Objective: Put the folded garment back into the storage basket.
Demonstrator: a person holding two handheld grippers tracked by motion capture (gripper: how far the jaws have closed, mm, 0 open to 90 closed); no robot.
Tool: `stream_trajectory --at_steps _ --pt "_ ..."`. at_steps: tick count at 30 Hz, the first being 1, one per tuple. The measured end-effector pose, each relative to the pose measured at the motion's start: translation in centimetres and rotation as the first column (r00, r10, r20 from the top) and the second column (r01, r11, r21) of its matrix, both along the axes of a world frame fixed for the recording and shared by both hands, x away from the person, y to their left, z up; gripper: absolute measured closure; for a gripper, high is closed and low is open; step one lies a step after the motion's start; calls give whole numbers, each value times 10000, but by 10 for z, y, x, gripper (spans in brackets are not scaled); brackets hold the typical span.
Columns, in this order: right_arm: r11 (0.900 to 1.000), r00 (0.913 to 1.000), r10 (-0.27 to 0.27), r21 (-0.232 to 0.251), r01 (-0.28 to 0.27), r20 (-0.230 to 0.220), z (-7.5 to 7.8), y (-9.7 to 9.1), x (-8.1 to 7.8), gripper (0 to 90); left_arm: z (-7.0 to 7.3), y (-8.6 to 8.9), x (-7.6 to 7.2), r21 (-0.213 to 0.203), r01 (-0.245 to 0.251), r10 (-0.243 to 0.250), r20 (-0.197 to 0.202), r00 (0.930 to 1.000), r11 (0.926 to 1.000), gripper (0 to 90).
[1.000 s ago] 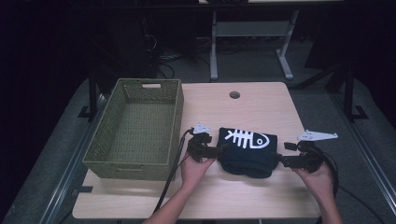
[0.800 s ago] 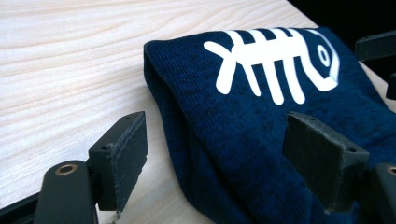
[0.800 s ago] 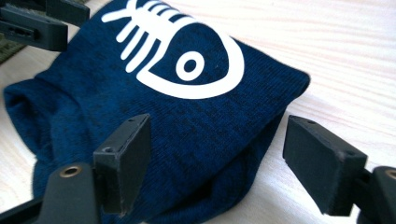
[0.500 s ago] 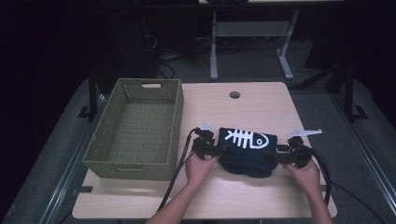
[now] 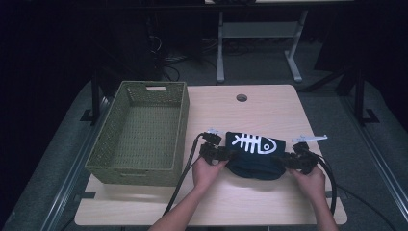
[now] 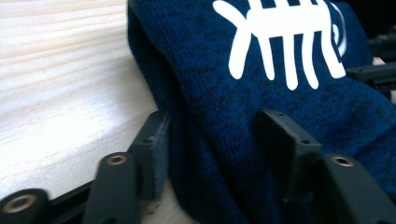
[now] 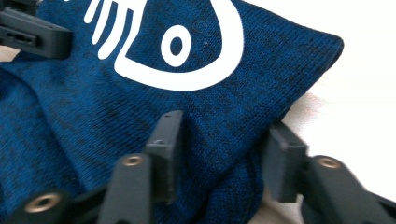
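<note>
A folded dark blue knit garment [image 5: 254, 161] with a white fish-skeleton print lies on the light wooden table [image 5: 262, 115], right of centre near the front. My left gripper [image 5: 225, 155] is at the garment's left end and my right gripper [image 5: 283, 161] at its right end. In the left gripper view, the left gripper [image 6: 217, 126] stands open with a thick fold of the garment [image 6: 280, 93] between its jaws. Seen from the right gripper view, the right gripper [image 7: 224, 130] is open as well, straddling a corner of the garment [image 7: 140, 107].
An empty green woven basket [image 5: 182, 126] stands on the left half of the table, close to the left gripper. A cable hole [image 5: 241, 97] sits near the table's far edge. Black cables trail off the front edge. A white desk frame [image 5: 220, 43] stands beyond.
Both grippers have moved inward from beside the garment onto its two ends, the right one by more. The garment now sits between each pair of jaws.
</note>
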State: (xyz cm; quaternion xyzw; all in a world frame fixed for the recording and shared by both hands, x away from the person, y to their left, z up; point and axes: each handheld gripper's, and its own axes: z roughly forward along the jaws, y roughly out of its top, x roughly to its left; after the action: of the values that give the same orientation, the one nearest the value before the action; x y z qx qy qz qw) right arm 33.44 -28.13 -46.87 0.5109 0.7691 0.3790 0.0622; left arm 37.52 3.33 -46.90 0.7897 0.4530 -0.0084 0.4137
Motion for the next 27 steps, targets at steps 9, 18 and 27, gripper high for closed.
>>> stream_trajectory --at_steps 9,18,27 --pt "9978 9991 238 620 -217 -343 0 1 -2 714 3 0 -1 -281 221 -221 -15 9998 9994 698" --pt "9912 9991 393 1274 -371 -142 17 -1 -9 718 16 4 -2 -580 577 -581 -48 9983 9966 719" --pt "9905 9983 568 1244 -583 155 34 2 -16 720 32 10 -10 -769 670 -647 310 9974 9948 723"
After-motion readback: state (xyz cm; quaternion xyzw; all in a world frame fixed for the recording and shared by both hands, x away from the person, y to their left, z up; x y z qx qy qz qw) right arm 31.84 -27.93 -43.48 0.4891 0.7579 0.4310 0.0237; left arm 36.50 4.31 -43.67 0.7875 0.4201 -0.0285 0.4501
